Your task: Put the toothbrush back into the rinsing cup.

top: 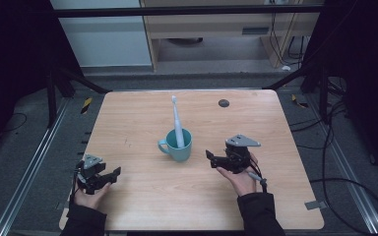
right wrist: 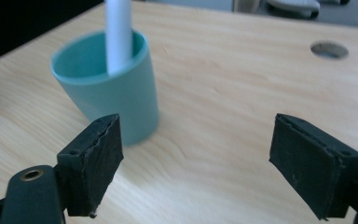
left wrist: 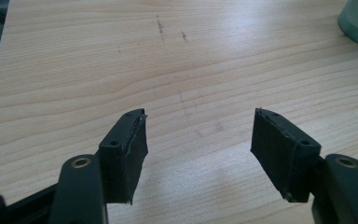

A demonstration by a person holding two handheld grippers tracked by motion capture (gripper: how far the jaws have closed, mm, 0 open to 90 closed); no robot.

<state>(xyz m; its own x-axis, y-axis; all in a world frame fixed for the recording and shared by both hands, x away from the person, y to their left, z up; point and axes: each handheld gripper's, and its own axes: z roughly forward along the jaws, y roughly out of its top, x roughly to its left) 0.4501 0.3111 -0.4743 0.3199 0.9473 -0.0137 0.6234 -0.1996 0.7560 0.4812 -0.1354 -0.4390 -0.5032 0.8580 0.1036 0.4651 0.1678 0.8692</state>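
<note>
Your right gripper [top: 211, 160] stood just right of the teal mug [top: 176, 146], jaws spread wide with nothing between them. The white toothbrush [top: 177, 120] stood upright in the mug at mid-table [top: 142, 196]. Your left gripper [top: 112, 175] rested near the front left edge, jaws likewise apart and empty.

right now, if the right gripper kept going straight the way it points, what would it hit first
Probably the teal mug with the white toothbrush standing in it. In the right gripper view the mug sits ahead, left of centre, so the right gripper, jaws open and empty, might only clip it; depth is unclear.
</note>
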